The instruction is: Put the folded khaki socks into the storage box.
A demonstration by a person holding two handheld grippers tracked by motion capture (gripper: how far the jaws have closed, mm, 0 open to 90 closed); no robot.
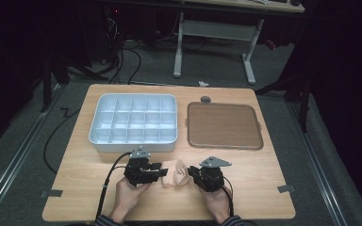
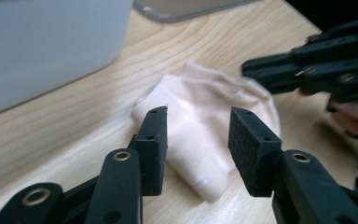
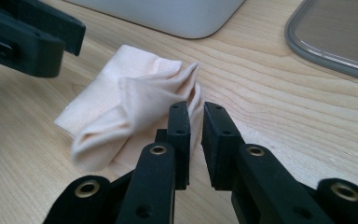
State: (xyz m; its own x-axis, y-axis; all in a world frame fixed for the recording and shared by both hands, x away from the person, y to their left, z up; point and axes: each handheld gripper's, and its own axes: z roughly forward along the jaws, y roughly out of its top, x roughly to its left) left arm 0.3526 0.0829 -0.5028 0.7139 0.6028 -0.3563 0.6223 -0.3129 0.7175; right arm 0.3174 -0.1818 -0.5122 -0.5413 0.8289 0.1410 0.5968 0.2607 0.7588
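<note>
A pale pink folded cloth (image 1: 175,172) lies bunched on the wooden table, near its front edge, between my two grippers. My left gripper (image 1: 162,173) comes at it from the left. In the left gripper view the cloth (image 2: 205,116) has its near end between the wide-apart jaws of my left gripper (image 2: 198,140), whose pads do not press on it. My right gripper (image 1: 192,173) is at the cloth's right side. In the right gripper view the jaws of my right gripper (image 3: 196,140) stand a narrow gap apart at the gathered edge of the cloth (image 3: 130,107), with no grip showing.
A white box with several compartments (image 1: 134,122) stands behind the cloth on the left. A brown tray (image 1: 224,125) lies flat on the right. Grey tape marks (image 1: 51,193) sit near the table's front corners.
</note>
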